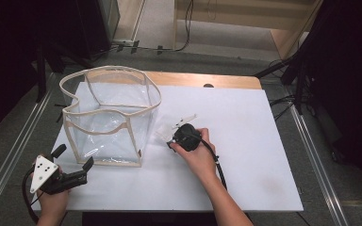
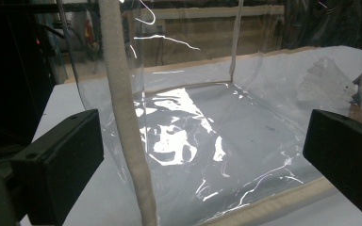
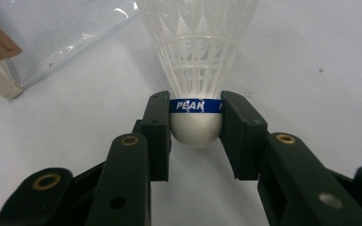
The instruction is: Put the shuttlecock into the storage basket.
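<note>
Pickup in hand, likely: right gripper [image 3: 195, 125] jaws clamp shuttlecock [image 3: 197, 56] cork mid-frame, left gripper [image 2: 202, 155] gapes empty before bag [image 1: 111, 117]; next, lift toward bag.

**Both grippers out on the white board**

Your right gripper [image 1: 178, 136] rests mid-board [image 1: 245, 155], just right of the clear bag [image 1: 111, 115], its tip at a small white object [image 1: 181, 122] too faint to identify. Your left gripper [image 1: 75, 162] sits at the board's near left corner, jaws spread, pointing at the bag's front. The bag stands upright, mouth open.
</note>
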Demonstrator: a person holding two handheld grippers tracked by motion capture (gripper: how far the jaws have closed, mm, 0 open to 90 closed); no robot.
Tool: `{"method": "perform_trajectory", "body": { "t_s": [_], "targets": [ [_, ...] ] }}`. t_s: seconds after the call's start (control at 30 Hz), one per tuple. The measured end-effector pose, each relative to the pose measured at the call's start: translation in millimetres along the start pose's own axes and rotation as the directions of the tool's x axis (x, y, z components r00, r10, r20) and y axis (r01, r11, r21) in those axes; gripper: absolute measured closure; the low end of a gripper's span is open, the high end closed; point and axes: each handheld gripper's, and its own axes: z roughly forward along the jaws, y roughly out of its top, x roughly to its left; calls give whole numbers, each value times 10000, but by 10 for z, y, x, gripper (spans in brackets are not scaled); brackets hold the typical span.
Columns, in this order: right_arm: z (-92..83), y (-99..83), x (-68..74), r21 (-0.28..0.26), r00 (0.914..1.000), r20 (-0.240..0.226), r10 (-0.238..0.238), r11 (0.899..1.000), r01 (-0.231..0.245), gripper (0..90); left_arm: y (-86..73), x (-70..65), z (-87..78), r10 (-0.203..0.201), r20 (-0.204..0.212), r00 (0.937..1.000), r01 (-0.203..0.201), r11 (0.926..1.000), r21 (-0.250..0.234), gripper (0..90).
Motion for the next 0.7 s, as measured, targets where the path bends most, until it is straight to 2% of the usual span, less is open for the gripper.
{"method": "perform_trajectory", "body": {
  "t_s": [0.17, 0.7],
  "targets": [
    [-84, -14, -51, -157, 9997, 80, 233, 9996, -232, 630, 0, 0, 0, 0, 4, 10000, 0, 10000, 2, 0],
    [-288, -19, -177, -798, 9984, 256, 497, 9957, -475, 631, 1, -4, 3, 58, 44, 10000, -58, 10000, 23, 0]
  ]
}}
